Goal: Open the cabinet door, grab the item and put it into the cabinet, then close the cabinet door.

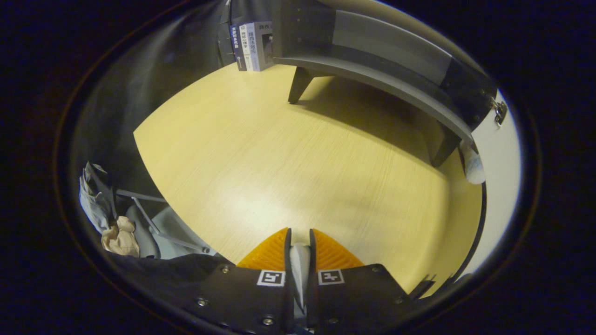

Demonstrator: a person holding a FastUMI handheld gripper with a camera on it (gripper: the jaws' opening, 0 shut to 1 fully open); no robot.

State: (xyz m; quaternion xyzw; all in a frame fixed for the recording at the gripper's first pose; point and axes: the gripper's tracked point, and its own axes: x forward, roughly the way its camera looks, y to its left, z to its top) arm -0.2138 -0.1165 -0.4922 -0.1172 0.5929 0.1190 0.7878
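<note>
Gripper (298, 239): orange fingers (270, 251) nearly closed, a thin whitish item (299, 265) clamped between them. Cabinet (372, 56) is seen beyond, upper right, over the counter (279, 153).

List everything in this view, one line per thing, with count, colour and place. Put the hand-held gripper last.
table: one, light wood top, under and ahead of the fingers.
cabinet: one, dark grey on black legs, standing at the far side of the table, well beyond the fingers.
books: a few, dark blue and white spines, upright beside the cabinet's end.
hinge: one, metal, at the cabinet's other end.
cloth: one, whitish, hanging by the cabinet leg near that hinge.
chair: one, pale grey, off the table's near edge.
hand-held gripper: one, orange fingers on black jaws, nearly closed with a pale strip in the narrow gap.
</note>
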